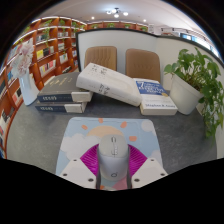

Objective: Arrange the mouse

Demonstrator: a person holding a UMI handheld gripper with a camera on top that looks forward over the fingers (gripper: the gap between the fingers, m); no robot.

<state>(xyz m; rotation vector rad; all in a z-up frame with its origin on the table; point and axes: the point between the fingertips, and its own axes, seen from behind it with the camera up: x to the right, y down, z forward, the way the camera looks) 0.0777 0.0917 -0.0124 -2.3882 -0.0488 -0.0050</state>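
While the mouse (113,155) is held clamped between the jaws of the gripper (112,170), over the near part of the pale mouse mat (95,132), it is best lowered level and squarely onto the mat, and released only once it rests flat. The mat is laid on a grey tabletop (40,128), with books (108,82) stacked farther off, a potted plant (197,85) at the right, and bookshelves (50,45) at the far left.

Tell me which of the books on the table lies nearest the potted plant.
The blue-covered book, lying flat right beside the white pot of the green plant. The other books lie far across, toward the bookshelves.
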